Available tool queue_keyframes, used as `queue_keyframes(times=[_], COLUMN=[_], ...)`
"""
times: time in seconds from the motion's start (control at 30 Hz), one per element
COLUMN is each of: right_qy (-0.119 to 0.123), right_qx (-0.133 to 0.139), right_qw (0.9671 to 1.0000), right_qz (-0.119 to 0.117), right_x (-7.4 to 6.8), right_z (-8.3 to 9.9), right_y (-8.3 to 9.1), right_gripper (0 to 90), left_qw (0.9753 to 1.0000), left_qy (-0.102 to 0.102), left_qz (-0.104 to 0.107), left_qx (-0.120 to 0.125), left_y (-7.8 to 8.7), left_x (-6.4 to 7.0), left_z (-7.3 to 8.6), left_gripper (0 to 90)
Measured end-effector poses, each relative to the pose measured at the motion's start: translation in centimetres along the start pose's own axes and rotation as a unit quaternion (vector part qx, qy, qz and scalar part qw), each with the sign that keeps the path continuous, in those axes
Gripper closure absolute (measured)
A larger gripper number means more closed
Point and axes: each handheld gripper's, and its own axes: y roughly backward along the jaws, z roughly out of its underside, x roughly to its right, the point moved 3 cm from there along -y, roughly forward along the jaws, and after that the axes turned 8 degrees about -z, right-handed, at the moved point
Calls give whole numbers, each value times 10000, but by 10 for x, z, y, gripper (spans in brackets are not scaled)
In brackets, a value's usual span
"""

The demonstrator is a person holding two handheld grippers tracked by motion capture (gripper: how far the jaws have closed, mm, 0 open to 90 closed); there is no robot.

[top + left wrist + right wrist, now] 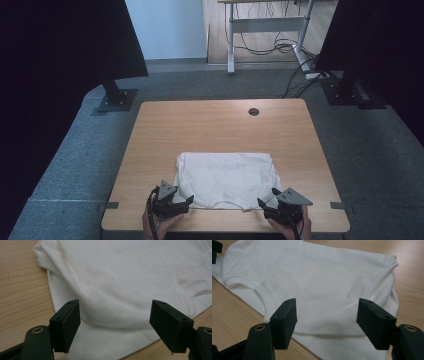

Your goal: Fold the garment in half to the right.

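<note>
Both our grippers, left and right, hover with jaws spread at the near corners of the folded white cotton T-shirt, which lies flat on the light wooden desk. We should pinch every layer evenly before lifting.

Left gripper: jaws stand wide apart, nothing held between them. Both black jaws are poised over the near edge of a white T-shirt, which lies flat on a light wooden table. Whether the jaws touch the cloth cannot be told. A folded sleeve seam runs from the shirt's upper left corner toward the left jaw. The ribbed collar shows at the shirt's right side. Bare table wood lies left of the shirt and at its lower right edge.
</note>
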Motion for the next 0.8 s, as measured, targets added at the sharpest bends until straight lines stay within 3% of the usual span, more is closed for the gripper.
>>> queue_keyframes(times=[0.57, 0.8], right_qy=[48, 74], right_qx=[-58, 40], right_qw=[10000, 9999], right_qz=[49, 90], right_x=[-2, -2], right_z=[0, -2], right_y=[-4, -1], right_gripper=[323, 323], left_qw=[9998, 9992], left_qy=[148, 193], left_qz=[-118, -333], left_qx=[81, 131], left_y=[3, -12], left_x=[-11, -25], left_z=[-5, -22], left_gripper=[239, 259])
